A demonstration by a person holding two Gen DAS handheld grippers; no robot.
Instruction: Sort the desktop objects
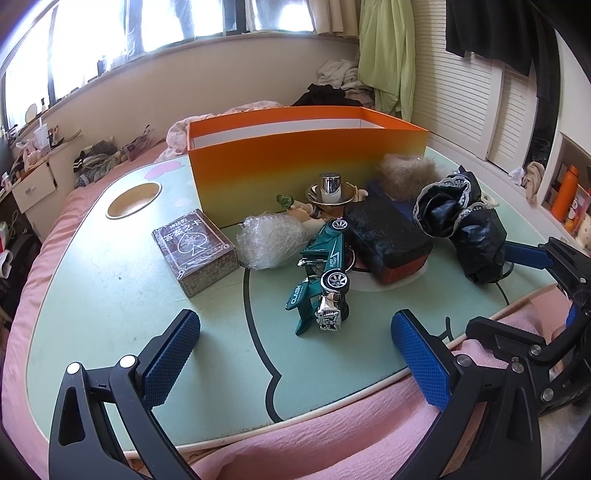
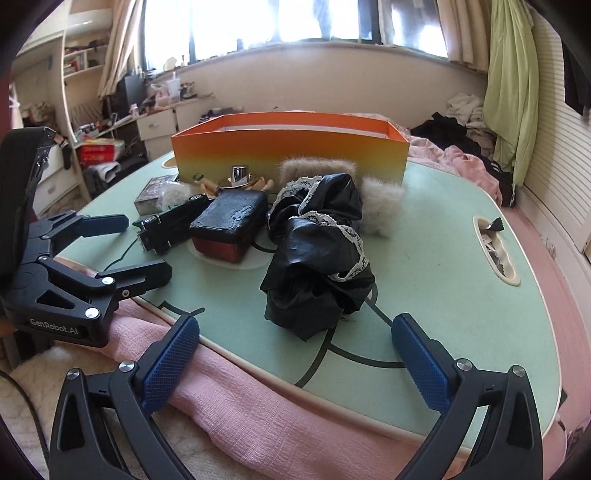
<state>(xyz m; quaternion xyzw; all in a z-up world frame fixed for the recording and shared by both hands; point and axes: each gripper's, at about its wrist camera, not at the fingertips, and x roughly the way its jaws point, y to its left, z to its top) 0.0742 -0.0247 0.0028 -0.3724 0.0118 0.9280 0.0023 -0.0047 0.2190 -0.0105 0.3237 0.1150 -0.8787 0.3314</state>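
Tall orange cardboard box (image 1: 306, 162) stands on the pale green table (image 1: 110, 280); just before it lie a teal toy car (image 1: 325, 273), a patterned card box (image 1: 194, 251) and crumpled black lace-trimmed cloth (image 2: 317, 251); left gripper (image 1: 295, 358) and right gripper (image 2: 295, 358) both gape, holding nothing.

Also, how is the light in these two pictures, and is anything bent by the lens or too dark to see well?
Left wrist view: the windows are blown out white, and the table edge curves from fisheye distortion. Right wrist view: strong backlight again, so the toy car looks almost black and the black cloth shows glare patches.
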